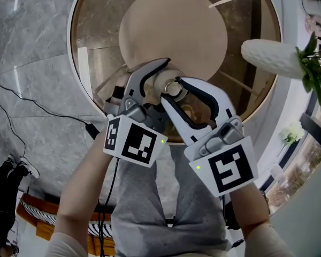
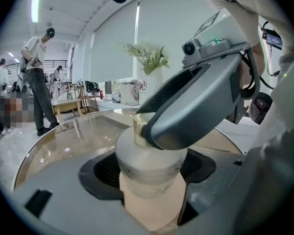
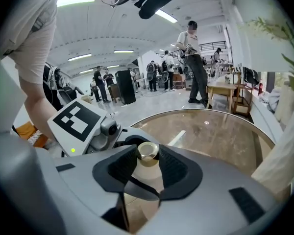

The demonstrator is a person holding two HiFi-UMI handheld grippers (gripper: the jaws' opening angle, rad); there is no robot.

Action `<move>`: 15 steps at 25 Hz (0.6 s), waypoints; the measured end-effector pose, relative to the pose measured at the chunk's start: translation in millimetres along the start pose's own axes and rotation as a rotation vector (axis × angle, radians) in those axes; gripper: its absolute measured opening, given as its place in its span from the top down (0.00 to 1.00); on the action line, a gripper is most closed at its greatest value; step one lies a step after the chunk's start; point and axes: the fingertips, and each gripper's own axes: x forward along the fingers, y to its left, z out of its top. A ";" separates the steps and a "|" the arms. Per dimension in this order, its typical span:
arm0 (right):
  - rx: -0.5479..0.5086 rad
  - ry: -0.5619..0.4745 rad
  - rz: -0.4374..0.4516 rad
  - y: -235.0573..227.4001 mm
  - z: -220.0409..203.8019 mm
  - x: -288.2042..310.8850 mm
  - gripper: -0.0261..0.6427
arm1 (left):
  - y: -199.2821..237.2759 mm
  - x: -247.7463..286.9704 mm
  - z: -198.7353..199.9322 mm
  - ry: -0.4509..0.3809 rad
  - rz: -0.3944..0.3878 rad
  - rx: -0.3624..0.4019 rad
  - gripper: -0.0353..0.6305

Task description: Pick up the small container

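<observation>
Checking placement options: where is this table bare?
Bare: left arc of the round glass tabletop, between rim and round tan disc, plus the disc's far half. Crowded: near edge, where left claw and right claw meet at the small frosted gold-capped container; white textured vase at right.

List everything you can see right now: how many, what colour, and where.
container: one, frosted white, clamped in the left gripper's jaws
cap: one, gold, on top of the container, between the right gripper's open jaws
table: one, round, glass top over a beige disc, ahead of the grippers
vase: one, white, beside the table's right edge
plant: one, green, in the vase
cable: one, black, on the grey floor at left
people: several, across the room
left gripper: one, grey, shut on the container
right gripper: one, white and black, around the cap
</observation>
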 end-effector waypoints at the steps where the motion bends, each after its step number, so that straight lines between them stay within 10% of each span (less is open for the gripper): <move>1: 0.005 -0.004 -0.002 0.0 0.0 0.0 0.76 | 0.2 0.0 0.3 -0.001 -0.002 0.000 0.43; 15: 0.023 -0.004 -0.006 -1.6 -0.2 -0.5 0.77 | 0.4 3.3 1.4 0.002 -0.011 0.014 0.43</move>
